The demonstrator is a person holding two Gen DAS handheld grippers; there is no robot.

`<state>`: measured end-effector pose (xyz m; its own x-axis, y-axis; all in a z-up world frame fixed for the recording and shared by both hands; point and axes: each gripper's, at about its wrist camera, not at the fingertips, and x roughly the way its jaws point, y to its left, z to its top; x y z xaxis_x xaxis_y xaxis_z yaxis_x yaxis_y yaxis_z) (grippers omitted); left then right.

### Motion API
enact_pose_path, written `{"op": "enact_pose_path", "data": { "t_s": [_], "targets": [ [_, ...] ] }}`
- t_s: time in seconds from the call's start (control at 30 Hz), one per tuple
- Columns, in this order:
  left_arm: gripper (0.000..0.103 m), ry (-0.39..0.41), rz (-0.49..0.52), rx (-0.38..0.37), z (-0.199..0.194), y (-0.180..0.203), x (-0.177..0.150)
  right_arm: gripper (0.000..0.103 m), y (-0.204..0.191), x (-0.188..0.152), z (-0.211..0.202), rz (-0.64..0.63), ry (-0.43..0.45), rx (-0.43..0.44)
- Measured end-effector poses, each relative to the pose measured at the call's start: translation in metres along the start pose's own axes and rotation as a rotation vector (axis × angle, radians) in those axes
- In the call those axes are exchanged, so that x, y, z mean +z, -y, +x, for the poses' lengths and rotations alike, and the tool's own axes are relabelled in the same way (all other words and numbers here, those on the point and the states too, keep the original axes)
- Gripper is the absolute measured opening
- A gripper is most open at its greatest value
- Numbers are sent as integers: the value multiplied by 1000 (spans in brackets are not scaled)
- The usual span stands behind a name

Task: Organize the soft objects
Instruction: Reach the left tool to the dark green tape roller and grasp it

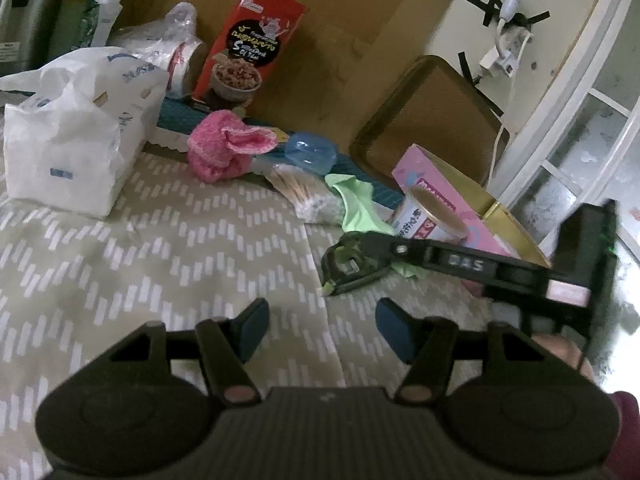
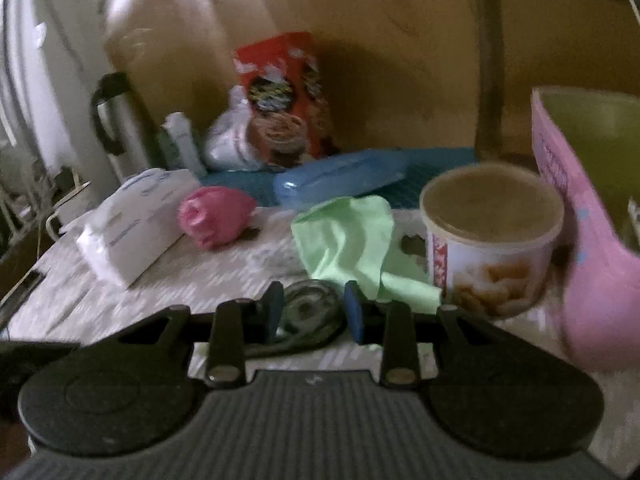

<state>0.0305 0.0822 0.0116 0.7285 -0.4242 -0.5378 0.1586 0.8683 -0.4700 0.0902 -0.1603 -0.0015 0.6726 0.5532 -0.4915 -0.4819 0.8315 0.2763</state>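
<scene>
Far left on the chevron tablecloth: a white plastic bag, crumpled, standing up. Just right of it, the pink knitted piece lies at the tablecloth's far edge, against a teal mat. A red carton stands upright behind it. Next right is a blue translucent case, then, nearer me, a clear packet of cotton swabs. The green cloth lies crumpled just beside the swabs on their right and runs toward a round tub. The tub stands just beside an open pink box at far right.

My left gripper sits over bare tablecloth near me, left of the green cloth. Its jaws are partly open, with nothing between the pads.

My right gripper is low over the table at the near edge of the green cloth, left of the tub. Its jaws are partly open, and a dark coiled thing sits between the pads. The right wrist view is blurred, so I cannot tell whether the pads press on it. One corner of the green cloth reaches just past the right pad.
</scene>
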Motion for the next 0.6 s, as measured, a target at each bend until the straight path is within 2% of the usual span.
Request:
{"op": "enact_pose_path", "data": {
  "t_s": [0.13,0.23,0.3,0.37,0.47,0.6],
  "targets": [
    [60,7,-14,-20,-3,-3,-1,40,5,-6,2,95,-50,56],
    [60,14,-35,-29,-8,-10,0,40,-7,-23,-20,97,-58,121],
    [60,15,-48,-32,-8,-15,2,45,-17,-37,-38,59,-45,160],
    [60,12,-55,-25,-4,-17,7,65,-28,-47,-50,-27,-18,147],
    [60,0,-75,-36,5,-18,18,66,-43,-50,-49,-179,0,57],
    [60,-26,-73,-28,23,-15,29,70,-40,-38,-30,-212,-18,45]
  ]
}}
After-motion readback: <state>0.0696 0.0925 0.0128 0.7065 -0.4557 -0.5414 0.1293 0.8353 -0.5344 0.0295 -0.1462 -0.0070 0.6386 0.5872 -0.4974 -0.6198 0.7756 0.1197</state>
